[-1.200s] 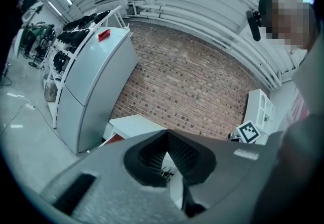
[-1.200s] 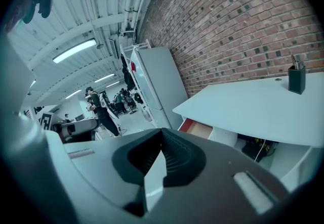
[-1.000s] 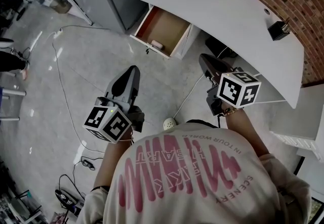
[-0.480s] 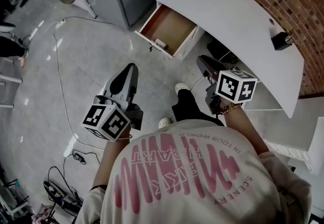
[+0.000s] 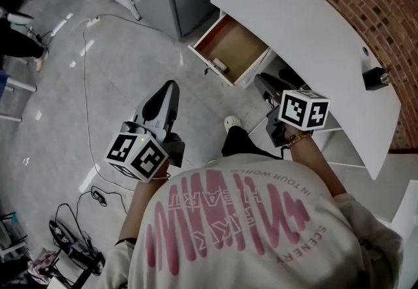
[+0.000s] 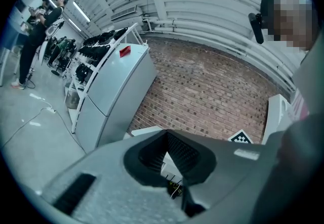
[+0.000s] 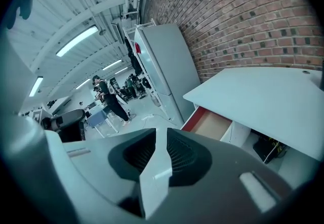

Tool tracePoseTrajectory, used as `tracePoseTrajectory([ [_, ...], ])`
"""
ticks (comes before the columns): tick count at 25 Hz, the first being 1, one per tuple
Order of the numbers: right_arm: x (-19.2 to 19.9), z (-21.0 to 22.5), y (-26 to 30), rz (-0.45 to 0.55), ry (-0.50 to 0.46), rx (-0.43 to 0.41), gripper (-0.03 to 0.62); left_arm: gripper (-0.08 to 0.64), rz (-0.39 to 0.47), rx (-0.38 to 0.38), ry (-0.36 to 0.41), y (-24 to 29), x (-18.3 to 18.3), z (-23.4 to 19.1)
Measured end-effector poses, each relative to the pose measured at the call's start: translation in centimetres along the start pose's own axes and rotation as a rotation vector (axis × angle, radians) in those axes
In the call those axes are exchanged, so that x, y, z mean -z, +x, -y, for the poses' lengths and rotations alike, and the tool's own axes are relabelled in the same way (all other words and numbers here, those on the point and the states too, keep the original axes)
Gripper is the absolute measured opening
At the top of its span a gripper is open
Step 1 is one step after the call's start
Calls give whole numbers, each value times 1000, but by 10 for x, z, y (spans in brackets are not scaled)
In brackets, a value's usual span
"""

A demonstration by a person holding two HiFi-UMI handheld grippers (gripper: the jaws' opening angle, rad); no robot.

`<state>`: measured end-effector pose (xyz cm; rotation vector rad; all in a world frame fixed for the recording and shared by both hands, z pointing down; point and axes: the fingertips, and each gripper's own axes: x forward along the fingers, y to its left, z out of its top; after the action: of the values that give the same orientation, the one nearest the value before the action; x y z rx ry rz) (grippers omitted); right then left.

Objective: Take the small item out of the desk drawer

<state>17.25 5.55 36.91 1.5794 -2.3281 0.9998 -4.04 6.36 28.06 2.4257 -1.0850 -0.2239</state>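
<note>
Brown-lined drawer (image 5: pixel 238 38) of white curved desk (image 5: pixel 313 27) stood open; small pale block (image 5: pixel 221 64) lay inside, near front. Your left hand-held gripper (image 5: pixel 171 85) was closed, empty; your right hand-held gripper (image 5: pixel 261 79) had jaws just opening, narrow, empty. Reach, grasp, lift-out remained.

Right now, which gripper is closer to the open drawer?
The right gripper: its tip sits beside the open drawer; the left gripper hangs farther off over floor. Right jaws have just been opening, nothing between them.
</note>
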Motion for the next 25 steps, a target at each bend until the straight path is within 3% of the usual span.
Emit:
tracePoseTrajectory([
  [13,-49,36,84,-112,-37,-108,104,5,47,-126,-25,67,-17,-38],
  [25,-60,39,164,-242,-83,-234,141,5,80,-295,-33,87,-28,-76],
])
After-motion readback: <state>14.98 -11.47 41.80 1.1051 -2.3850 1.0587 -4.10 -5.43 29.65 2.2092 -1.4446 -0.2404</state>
